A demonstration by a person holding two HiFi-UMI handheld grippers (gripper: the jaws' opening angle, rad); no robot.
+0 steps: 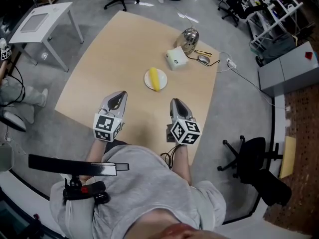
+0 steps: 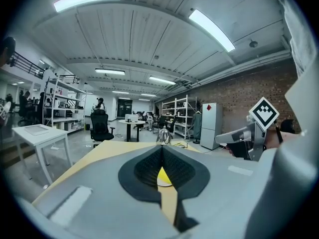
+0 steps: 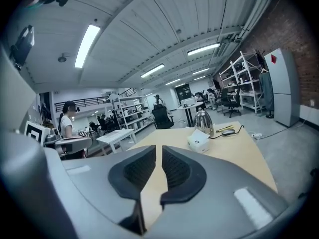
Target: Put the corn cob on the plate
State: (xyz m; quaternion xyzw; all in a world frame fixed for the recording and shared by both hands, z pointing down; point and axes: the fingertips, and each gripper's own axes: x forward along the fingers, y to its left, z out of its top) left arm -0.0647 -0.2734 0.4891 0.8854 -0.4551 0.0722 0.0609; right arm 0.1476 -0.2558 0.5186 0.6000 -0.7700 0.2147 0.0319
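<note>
Claw, left: left claw [image 1: 118, 95] has its jaws together, pads meeting at the tips, nothing clamped. It hangs over the near part of the surface [image 1: 109, 59], at 7 o'clock from the plate.
Claw, right: right claw [image 3: 158, 153] has its jaws nearly together with a thin slit between the pads and only bare surface showing through. It sits at 5 o'clock from the plate, empty.
Corn cob: corn cob [image 1: 155, 78] lies lengthways on the plate [image 1: 147, 80], near mid-surface, well apart from both claws.
Reason for corn's place: it rests wholly inside the rim, so the task looks finished.
Reason for claw posture: both are empty and held short of the plate, probably because nothing is left to carry; they point roughly toward 12 o'clock, with the plate ahead of and between them.
Left gripper view: a sliver of yellow corn shows through the gap below the shut pads, far off and not gripped.
Other items: white box [image 1: 176, 59] is just beyond the plate at 1 o'clock, the metal kettle [image 1: 189, 38] is farther along the same line, and the computer mouse [image 1: 204, 59] with its cable is at 2 o'clock.
Counts: claws 2; corn cob 1; plate 1; white box 1; kettle 1; mouse 1.
Risk: low, in my judgement; the cob sits flat and nothing is touching it.
</note>
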